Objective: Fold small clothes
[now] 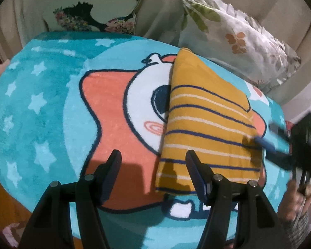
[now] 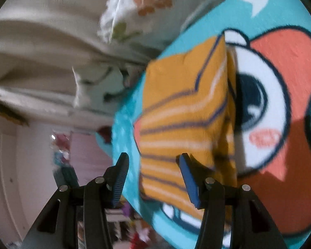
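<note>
Mustard cloth: a small folded garment (image 1: 207,128), yellow-orange with navy and white stripes, lies flat on the blanket as a neat rectangle, its layers stacked.
Blanket: a teal fleece blanket (image 1: 41,108) with pale stars and a cartoon figure in coral and white; it carries the garment.
Left gripper (image 1: 153,161): jaws spread, nothing between the pads; only blanket shows in the gap. The left finger stands over the coral patch, and the right finger overlaps the garment's near left corner in the view; whether it touches cannot be told.
Garment against the left jaws: mostly ahead of and to the right of the right finger.
Right gripper (image 2: 153,162): jaws spread and empty, blurred; teal blanket and the garment's near edge show in the gap.
Garment against the right jaws: ahead of them, reaching past the right finger.
Right gripper from the left wrist: blurred at the garment's right edge, its blue pads over the striped corner.
Hand (image 1: 296,197): grips the right tool's handle.
Floral pillow (image 1: 238,33): beyond the garment, off the blanket.
</note>
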### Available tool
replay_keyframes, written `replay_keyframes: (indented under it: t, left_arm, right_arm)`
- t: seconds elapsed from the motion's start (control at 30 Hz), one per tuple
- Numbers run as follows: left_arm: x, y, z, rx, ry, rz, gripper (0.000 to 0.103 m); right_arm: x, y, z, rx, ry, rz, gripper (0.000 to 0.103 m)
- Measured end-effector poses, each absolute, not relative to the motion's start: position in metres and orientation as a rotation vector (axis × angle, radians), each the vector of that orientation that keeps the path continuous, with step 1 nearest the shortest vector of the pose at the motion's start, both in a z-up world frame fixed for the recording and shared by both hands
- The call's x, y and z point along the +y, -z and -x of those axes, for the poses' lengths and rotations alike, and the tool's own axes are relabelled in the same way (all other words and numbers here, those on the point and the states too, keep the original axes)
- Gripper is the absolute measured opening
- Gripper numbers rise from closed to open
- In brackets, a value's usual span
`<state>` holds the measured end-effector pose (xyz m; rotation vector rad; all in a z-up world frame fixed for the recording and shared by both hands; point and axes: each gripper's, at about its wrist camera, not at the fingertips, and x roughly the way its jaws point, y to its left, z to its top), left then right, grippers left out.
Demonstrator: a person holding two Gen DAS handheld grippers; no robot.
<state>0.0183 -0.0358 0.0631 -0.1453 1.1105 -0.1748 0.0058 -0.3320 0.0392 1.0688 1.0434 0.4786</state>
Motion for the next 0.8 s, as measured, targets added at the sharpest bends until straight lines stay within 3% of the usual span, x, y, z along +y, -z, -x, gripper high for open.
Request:
replay_keyframes:
  t: [0.23,0.3,0.63,0.8]
  left_arm:
    - [-0.033,-0.068,0.006,1.11,0.117,0.092,0.064]
    - [-0.032,-0.07,0.014,1.089,0.092,0.054,0.072]
    - [-0.032,-0.053,0.021,1.111,0.138,0.02,0.073]
    - [-0.034,-0.04,0.029,1.12,0.199,-0.019,0.073]
  right_arm:
    - [-0.363,-0.022,-0.051,1.05,-0.265,-1.008,0.054]
    - [-0.371,-0.026,-0.048,1.026,-0.246,-1.025,0.055]
    - [-0.357,-0.052,0.029,1.129,-0.081,-0.581,0.057]
    - [-0.341,-0.049,0.074,1.169,0.006,-0.521,0.057]
